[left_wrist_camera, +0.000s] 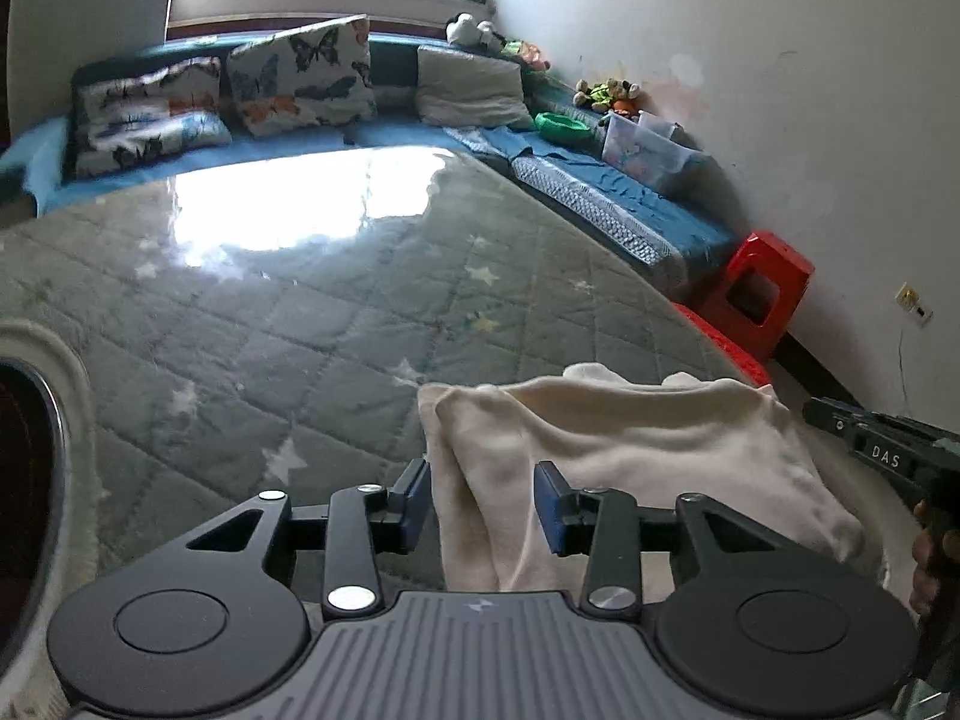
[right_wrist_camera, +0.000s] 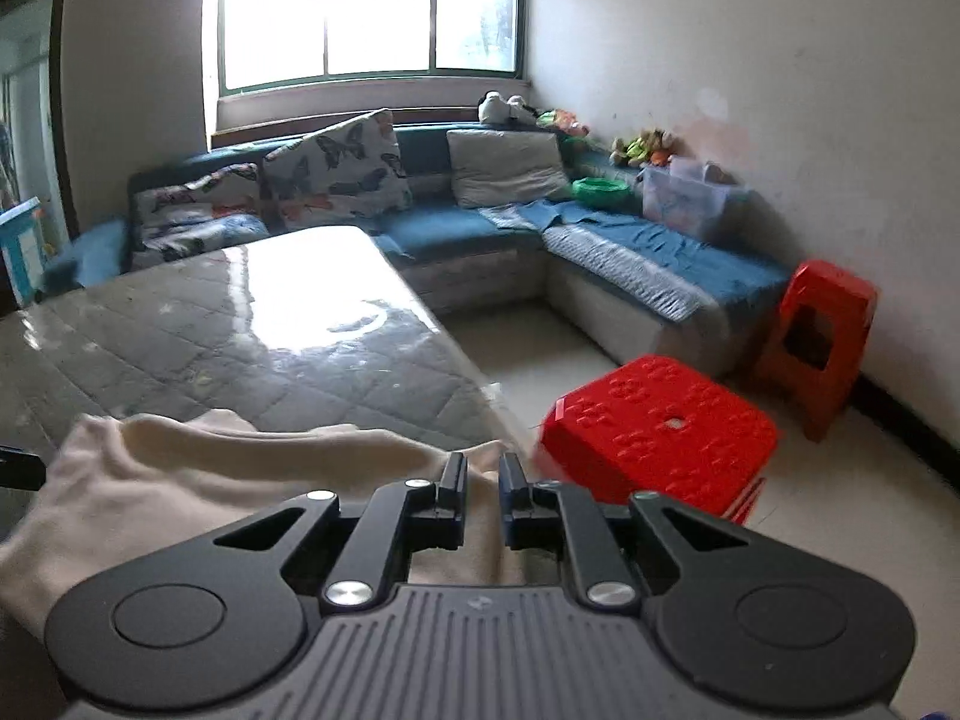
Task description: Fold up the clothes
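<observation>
A cream garment point(left_wrist_camera: 630, 438) lies bunched at the near edge of the quilted grey table point(left_wrist_camera: 270, 330). My left gripper point(left_wrist_camera: 482, 495) is open; a hanging fold of the garment sits between its blue pads, which stand apart and do not squeeze it. In the right wrist view the same cream garment point(right_wrist_camera: 210, 468) rises to my right gripper point(right_wrist_camera: 483, 474), whose narrow jaws are shut on its edge beside the table's right corner. The right gripper's tip point(left_wrist_camera: 870, 444) also shows at the right edge of the left wrist view, at the garment's far side.
Two red plastic stools point(right_wrist_camera: 660, 426) point(right_wrist_camera: 822, 330) stand on the floor right of the table. A blue corner sofa point(right_wrist_camera: 660, 264) with butterfly pillows point(right_wrist_camera: 336, 174), a clear box point(right_wrist_camera: 690, 198) and a green bowl point(right_wrist_camera: 600, 189) lines the back walls. A pale fuzzy item point(left_wrist_camera: 60, 396) sits at the table's left.
</observation>
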Demonstrator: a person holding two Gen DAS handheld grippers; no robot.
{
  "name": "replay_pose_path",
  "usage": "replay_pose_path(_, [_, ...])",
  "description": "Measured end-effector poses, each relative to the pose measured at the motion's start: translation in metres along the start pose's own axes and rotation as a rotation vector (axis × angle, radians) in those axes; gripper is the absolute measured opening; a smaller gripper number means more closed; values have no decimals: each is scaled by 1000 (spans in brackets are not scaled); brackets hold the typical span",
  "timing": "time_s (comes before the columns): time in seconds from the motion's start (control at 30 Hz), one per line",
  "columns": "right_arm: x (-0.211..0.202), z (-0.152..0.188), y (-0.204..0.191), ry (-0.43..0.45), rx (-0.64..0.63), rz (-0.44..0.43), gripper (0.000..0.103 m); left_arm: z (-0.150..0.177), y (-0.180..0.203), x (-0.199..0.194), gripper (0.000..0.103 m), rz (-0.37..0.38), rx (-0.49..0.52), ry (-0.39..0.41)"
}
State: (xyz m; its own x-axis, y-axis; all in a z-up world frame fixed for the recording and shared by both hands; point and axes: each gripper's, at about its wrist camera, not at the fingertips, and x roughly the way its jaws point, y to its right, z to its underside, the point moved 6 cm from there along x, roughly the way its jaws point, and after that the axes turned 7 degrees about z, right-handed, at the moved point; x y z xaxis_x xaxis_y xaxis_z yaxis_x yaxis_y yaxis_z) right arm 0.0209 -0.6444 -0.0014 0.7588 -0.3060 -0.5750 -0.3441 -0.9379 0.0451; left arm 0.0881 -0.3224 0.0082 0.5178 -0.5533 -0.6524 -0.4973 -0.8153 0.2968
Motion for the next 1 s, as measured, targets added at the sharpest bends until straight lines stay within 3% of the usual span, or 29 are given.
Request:
replay_pose_path(0.13, [7,2,-16,-26,13,-87,19,3,10,7,41,14,23,-14])
replay_pose_path(0.3, [24,0,-37,-57,16,-154,20,8,15,21,45,3,48,-43])
replay_pose_path(0.43, [36,-4,-54,-59,-3,-169,21,8,11,28,46,-1,50,-50])
replay_pose_path(0.53, [44,-5,-66,-62,-21,-175,34,8,8,31,49,0,44,-54])
replay_pose_path(0.67, [54,-2,-75,-72,-52,-158,34,8,4,33,51,6,34,-57])
replay_pose_path(0.83, [43,-8,-79,-63,-51,-173,36,6,-1,28,52,3,14,-45])
replay_pose_path(1.0, [29,-13,-103,-49,-77,-241,45,6,-5,27,54,-12,11,-43])
